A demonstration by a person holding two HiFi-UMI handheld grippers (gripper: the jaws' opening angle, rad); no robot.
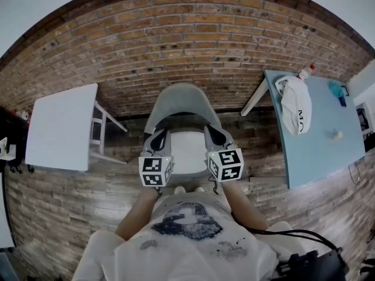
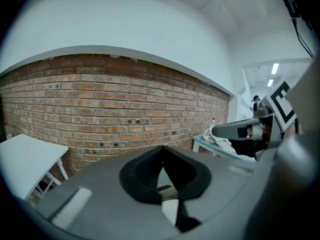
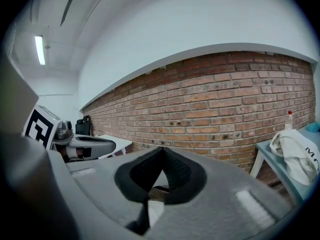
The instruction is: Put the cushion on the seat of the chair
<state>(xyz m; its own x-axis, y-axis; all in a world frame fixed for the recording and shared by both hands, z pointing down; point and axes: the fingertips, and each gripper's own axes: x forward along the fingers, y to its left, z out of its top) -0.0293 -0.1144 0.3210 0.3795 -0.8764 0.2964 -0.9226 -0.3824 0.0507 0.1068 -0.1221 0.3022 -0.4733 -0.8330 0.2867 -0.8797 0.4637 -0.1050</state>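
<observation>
1. Grey chair [image 1: 181, 101] stands against the brick wall [image 1: 187, 40] in the head view, with the white cushion [image 1: 188, 151] lying on its seat. The left gripper [image 1: 158, 138] hangs at the seat's left edge and the right gripper [image 1: 215, 134] at its right edge, the cushion between them. A white table [image 1: 61, 127] stands well to the chair's left. A pale blue table [image 1: 316, 139] to its right carries a white bag [image 1: 296, 107] and a bottle [image 1: 304, 71].

2. Left gripper view: the left gripper [image 2: 161, 151] has its black jaws pressed tip to tip, with nothing caught between them. The brick wall [image 2: 100, 104] lies beyond them. The white table [image 2: 25, 154] shows at one side and the right gripper [image 2: 240, 130] at the other, in front of the blue table [image 2: 212, 145].

3. Right gripper view: the right gripper [image 3: 161, 151] likewise has its jaws closed tip to tip and holds nothing. The left gripper [image 3: 85, 145] appears beside it, the white table [image 3: 116, 143] behind that. The white bag [image 3: 295, 156] and bottle [image 3: 289, 119] sit at the far side, before the brick wall [image 3: 225, 104].
</observation>
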